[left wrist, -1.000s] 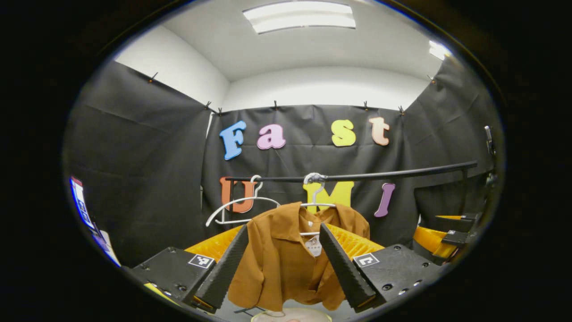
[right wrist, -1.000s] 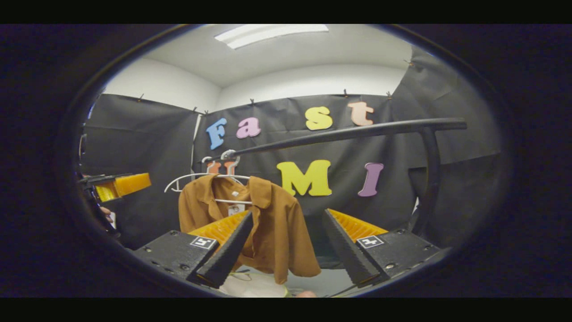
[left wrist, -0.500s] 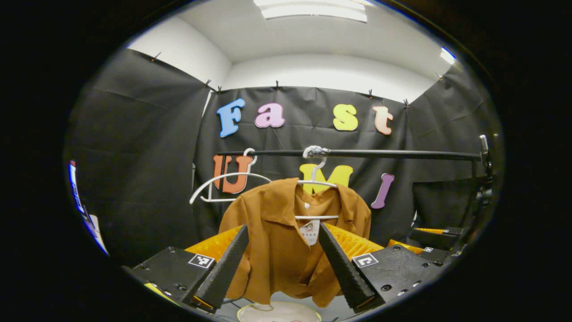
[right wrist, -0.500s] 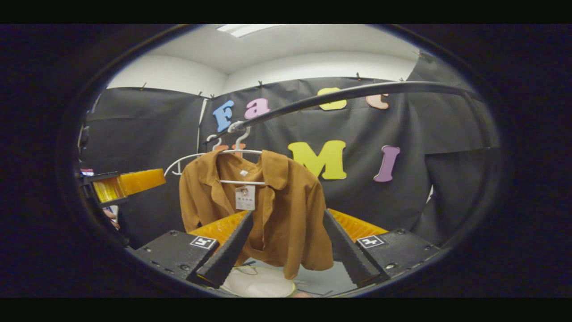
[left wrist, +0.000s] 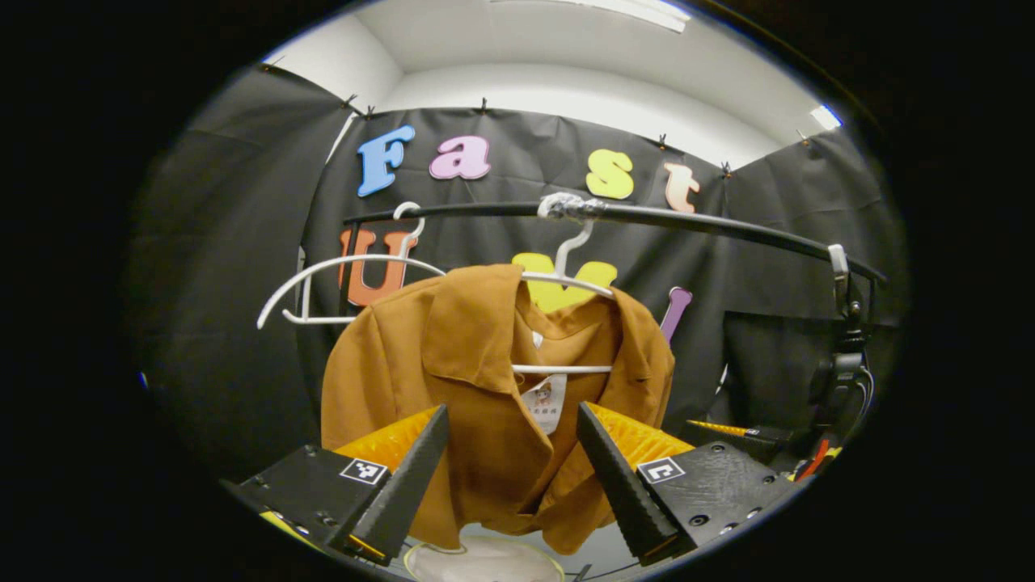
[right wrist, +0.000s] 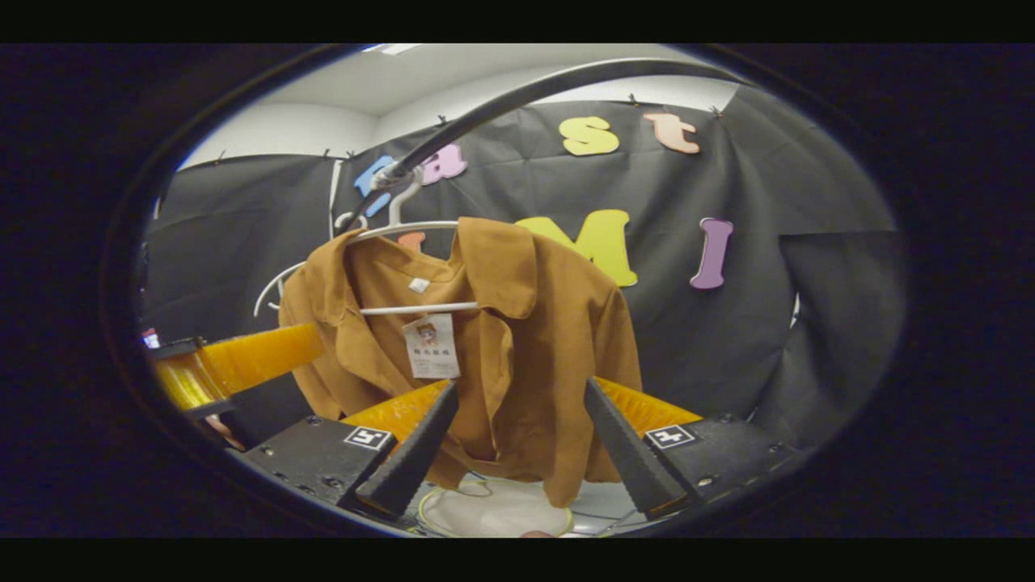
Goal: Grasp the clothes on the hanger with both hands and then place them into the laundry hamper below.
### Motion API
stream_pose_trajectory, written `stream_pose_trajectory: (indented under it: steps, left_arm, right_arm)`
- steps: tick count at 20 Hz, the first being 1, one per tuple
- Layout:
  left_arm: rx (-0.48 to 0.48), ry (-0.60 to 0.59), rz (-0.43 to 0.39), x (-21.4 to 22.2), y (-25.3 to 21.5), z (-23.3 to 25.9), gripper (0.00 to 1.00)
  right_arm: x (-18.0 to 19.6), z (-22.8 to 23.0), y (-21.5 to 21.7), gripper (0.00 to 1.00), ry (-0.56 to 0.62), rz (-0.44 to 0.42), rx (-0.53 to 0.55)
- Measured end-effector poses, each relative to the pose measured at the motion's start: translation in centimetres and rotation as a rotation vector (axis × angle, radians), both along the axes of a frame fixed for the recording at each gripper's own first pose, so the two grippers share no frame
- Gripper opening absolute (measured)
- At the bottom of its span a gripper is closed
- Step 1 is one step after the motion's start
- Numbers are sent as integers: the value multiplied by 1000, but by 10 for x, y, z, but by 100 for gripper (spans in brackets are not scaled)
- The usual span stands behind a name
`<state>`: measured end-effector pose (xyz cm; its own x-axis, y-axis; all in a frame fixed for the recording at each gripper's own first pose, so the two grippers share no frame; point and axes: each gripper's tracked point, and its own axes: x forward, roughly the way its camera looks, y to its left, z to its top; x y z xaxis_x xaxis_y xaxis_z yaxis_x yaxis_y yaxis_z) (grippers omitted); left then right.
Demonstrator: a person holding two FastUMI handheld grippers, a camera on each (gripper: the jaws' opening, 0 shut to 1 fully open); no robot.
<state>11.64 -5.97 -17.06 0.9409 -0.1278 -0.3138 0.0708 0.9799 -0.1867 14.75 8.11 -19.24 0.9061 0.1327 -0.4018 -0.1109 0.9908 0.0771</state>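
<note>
We hold our left gripper (left wrist: 511, 420) level, jaws spread wide with nothing between them. Our right gripper (right wrist: 517, 396) is likewise level and agape, and off to its left our left gripper's fingers (right wrist: 259, 356) jut in.

Ceiling light panels (left wrist: 598, 8) above and ahead of the tongs give even, fairly bright light with soft shadows, the right gripper view dimmer and slightly softer, while fisheye distortion bows the rail (right wrist: 517, 89) and darkens both views' edges.
</note>
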Motion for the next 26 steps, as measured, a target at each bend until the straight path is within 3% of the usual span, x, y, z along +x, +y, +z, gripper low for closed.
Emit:
stream_pose_trajectory:
  steps: [3, 4, 7, 9, 10, 11, 13, 16, 17, 18, 19, 20, 21, 23, 24, 26]
  left_arm:
    - [-26, 48, 11, 23, 6, -20, 100]
    - [-31, 69, 21, 30, 9, -27, 100]
    - [-52, 99, 51, 46, 15, -43, 97]
    - [-64, 108, 75, 56, 17, -49, 97]
    - [-69, 112, 85, 61, 20, -53, 97]
    - [-71, 118, 89, 64, 21, -54, 100]
    - [-81, 118, 94, 71, 22, -53, 97]
    - [-154, 104, 70, 73, 9, -45, 92]
    - [-151, 83, 75, 74, 8, -39, 100]
    - [-140, 63, 83, 79, 11, -36, 100]
    - [-135, 57, 97, 84, 14, -36, 84]
    - [-141, 72, 110, 86, 16, -41, 92]
    - [-154, 102, 123, 87, 17, -51, 100]
    - [-178, 133, 142, 86, 19, -56, 71]
    - [-176, 134, 151, 86, 22, -57, 77]
    - [-172, 129, 187, 85, 33, -56, 47]
  right_arm:
    - [28, -9, 3, 97, 25, -24, 26]
    - [36, -13, 3, 91, 33, -37, 36]
    - [56, -18, 4, 94, 46, -74, 99]
    - [67, -22, 0, 88, 51, -118, 148]
    - [71, -24, 4, 90, 50, -124, 182]
    - [75, -21, 8, 90, 52, -124, 212]
    - [75, -17, 22, 84, 53, -96, 277]
    - [80, -16, 33, 87, 51, -65, 321]
    - [85, -16, 31, 86, 49, -69, 321]
    - [88, -18, 30, 86, 52, -75, 324]
    - [92, -18, 28, 82, 62, -83, 334]
    - [92, -19, 28, 77, 72, -88, 354]
    - [95, -20, 28, 77, 80, -95, 367]
    - [98, -20, 24, 63, 85, -98, 370]
    - [98, -22, 23, 47, 83, -100, 365]
    - [97, -22, 16, 32, 79, -105, 377]
